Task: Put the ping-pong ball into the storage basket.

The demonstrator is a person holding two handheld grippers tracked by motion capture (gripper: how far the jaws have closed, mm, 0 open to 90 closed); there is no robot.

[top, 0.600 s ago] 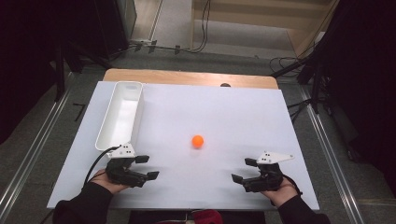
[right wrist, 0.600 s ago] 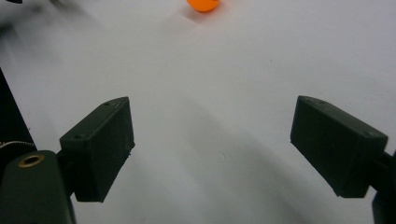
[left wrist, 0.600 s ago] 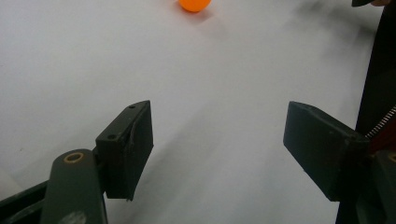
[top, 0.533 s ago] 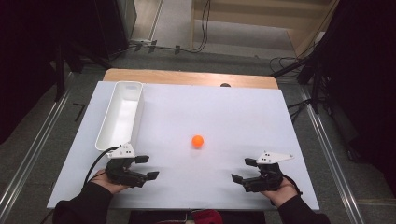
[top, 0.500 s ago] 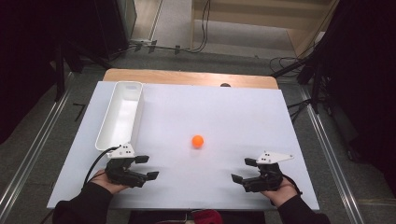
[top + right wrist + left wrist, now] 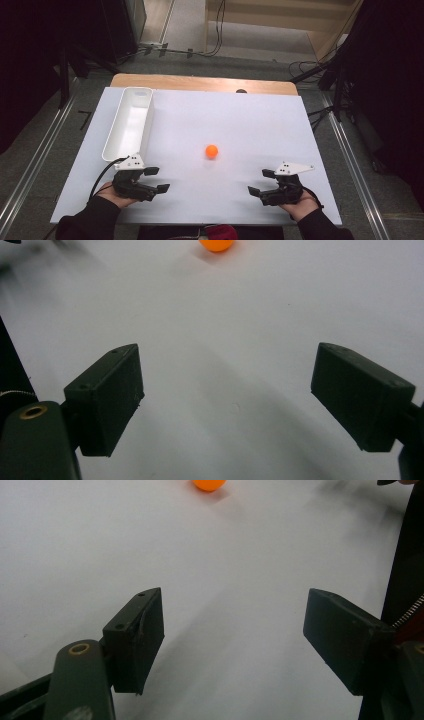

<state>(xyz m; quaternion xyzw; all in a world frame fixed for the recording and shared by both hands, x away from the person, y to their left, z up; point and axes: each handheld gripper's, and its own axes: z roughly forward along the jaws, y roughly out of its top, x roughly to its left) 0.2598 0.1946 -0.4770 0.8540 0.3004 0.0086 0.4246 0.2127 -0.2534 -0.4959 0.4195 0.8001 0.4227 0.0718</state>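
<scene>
two open tools flank an orange ball on a white counter

at far left in the high view, a long white tray (image 6: 128, 125) lies on the white counter (image 6: 250, 120), running from the far edge toward the person; its inside looks bare. just beside its near end sits the left tool (image 6: 154, 179), held in the person's left hand (image 6: 112, 192), a black cable looping from it. its jaws stand wide apart with nothing between them, and they point right, toward the middle of the counter. in the left gripper view the same tool (image 6: 232, 640) shows bare white surface between the two black jaws.

near the middle of the counter lies the ball (image 6: 211, 151), small and orange, alone, well apart from tray and tools. it sits between the two tools and a little farther from the person. in the left gripper view the ball (image 6: 209, 484) is at the top edge; in the right gripper view the ball (image 6: 216, 244) is likewise cut by the top edge.

at right, the right tool (image 6: 261, 182) rests in the right hand (image 6: 297, 205), a grey plate on top, jaws spread and pointing left. the right gripper view shows this tool (image 6: 227, 400) gaping over bare counter, holding nothing.
</scene>
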